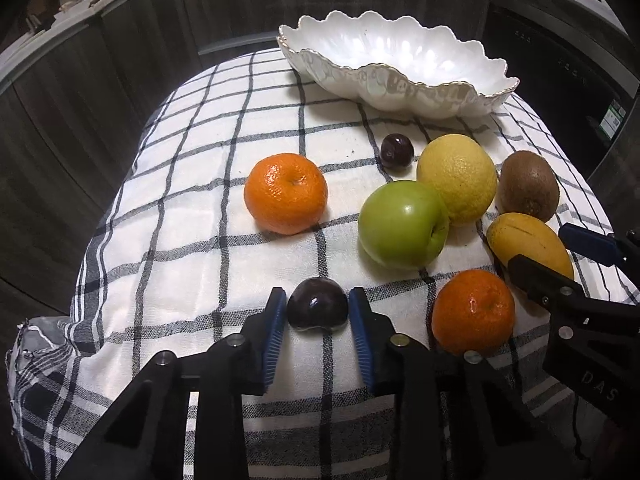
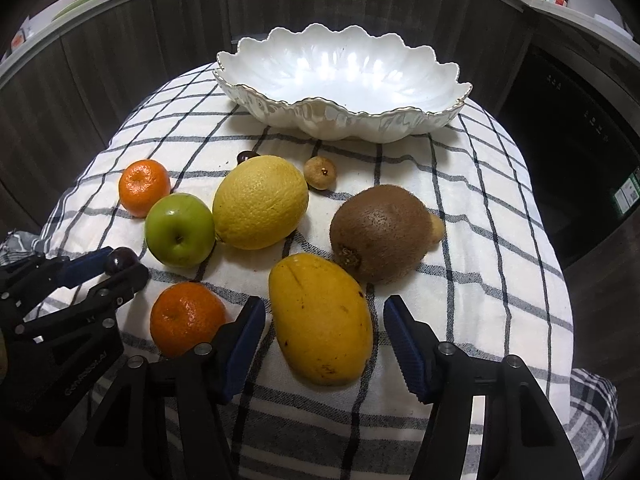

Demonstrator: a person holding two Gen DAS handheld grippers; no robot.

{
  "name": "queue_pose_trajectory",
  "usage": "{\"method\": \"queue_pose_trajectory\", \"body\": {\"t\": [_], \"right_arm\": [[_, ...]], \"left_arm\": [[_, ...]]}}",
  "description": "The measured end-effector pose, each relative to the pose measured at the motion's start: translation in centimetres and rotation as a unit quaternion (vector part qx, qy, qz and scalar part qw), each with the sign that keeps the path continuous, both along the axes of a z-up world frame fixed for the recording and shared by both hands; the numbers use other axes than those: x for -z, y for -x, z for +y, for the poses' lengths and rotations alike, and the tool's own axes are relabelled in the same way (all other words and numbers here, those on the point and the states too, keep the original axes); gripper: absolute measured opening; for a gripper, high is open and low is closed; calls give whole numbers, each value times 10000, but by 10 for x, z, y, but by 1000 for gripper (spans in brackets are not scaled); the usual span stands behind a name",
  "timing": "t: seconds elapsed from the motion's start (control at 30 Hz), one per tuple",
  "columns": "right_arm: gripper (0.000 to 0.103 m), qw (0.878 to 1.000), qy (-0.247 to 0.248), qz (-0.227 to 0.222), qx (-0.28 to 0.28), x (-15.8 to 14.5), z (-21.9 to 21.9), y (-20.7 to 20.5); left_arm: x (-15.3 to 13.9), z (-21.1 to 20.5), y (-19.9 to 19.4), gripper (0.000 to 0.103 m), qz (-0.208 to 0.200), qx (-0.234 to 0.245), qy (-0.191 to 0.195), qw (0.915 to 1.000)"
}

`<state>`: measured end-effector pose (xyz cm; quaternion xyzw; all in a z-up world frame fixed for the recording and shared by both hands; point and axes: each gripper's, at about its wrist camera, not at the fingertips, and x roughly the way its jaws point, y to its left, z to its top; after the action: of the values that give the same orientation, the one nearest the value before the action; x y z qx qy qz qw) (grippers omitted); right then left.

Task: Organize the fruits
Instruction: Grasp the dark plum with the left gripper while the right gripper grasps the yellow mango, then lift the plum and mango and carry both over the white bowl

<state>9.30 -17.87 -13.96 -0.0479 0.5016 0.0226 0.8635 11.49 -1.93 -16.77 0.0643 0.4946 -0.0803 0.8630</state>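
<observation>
A white scalloped bowl (image 1: 400, 64) (image 2: 344, 80) stands empty at the back of the checked cloth. My left gripper (image 1: 318, 312) has its blue pads touching both sides of a dark plum (image 1: 318, 307), which rests on the cloth; it also shows in the right wrist view (image 2: 120, 261). My right gripper (image 2: 324, 320) is open, its fingers on either side of a yellow mango (image 2: 322, 318) (image 1: 528, 242) without touching it. Nearby lie two mandarins (image 1: 286, 193) (image 1: 474, 310), a green apple (image 1: 402, 224), a lemon (image 1: 458, 178), a kiwi (image 1: 528, 184) and a second dark plum (image 1: 396, 150).
A small brown longan (image 2: 320, 173) lies behind the lemon and another small brown fruit (image 2: 437, 229) peeks from behind the kiwi. The cloth (image 1: 192, 240) drapes over a small round table with dark cabinets (image 1: 100, 80) around it.
</observation>
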Motion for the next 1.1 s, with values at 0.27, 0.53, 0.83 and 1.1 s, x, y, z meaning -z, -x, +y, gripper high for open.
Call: {"method": "queue_pose_trajectory", "body": {"t": [0.27,0.53,0.83,1.1], "right_arm": [[63,10000,-23,1,4,0,1,1],[59,10000,-63,13,-51,0,3,-2],[55,9999,-65,149,-25,11,1,-6],[52,9995,-233,212,61,14,-2,-5]], "left_arm": [[-1,0,2,29,-44,30,12,10000],[-10,8,7,29,-219,-77,29,9997],[-10,9,5,29,-211,-110,62,9997],[-13,8,6,29,-259,-75,67,9996]]}}
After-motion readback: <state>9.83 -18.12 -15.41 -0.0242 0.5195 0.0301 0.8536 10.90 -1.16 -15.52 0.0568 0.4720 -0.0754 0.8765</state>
